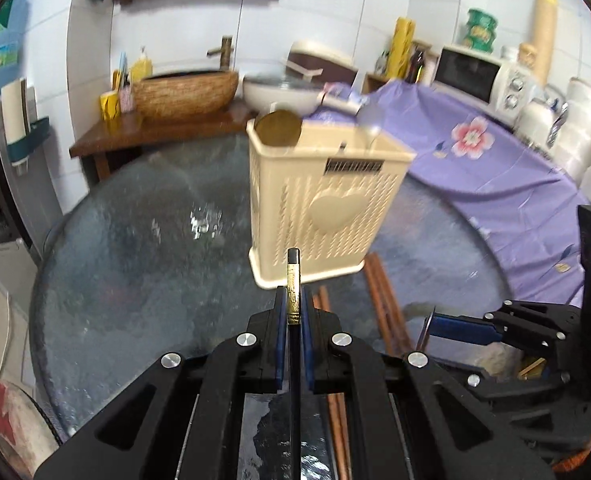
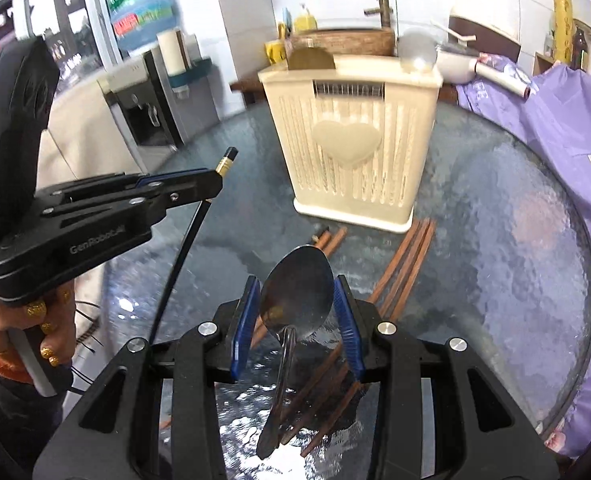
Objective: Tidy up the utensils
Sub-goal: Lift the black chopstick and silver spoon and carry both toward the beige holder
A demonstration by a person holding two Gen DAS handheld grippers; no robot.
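Observation:
A cream slotted utensil holder (image 1: 323,200) with a heart on its front stands on the round glass table (image 1: 135,240); it also shows in the right wrist view (image 2: 355,140). My left gripper (image 1: 294,308) is shut on a black chopstick with a gold band (image 1: 293,292), held above the table short of the holder; it also appears from the side in the right wrist view (image 2: 215,184). My right gripper (image 2: 297,312) is shut on a metal spoon (image 2: 297,292), bowl forward, handle hanging down. Brown chopsticks (image 2: 405,264) lie on the glass below.
A gold round utensil (image 1: 278,128) and a silver spoon (image 2: 415,50) stick out of the holder. A purple floral cloth (image 1: 475,152) covers the table's right side. A microwave (image 1: 479,76), a basin and a wooden side table stand behind.

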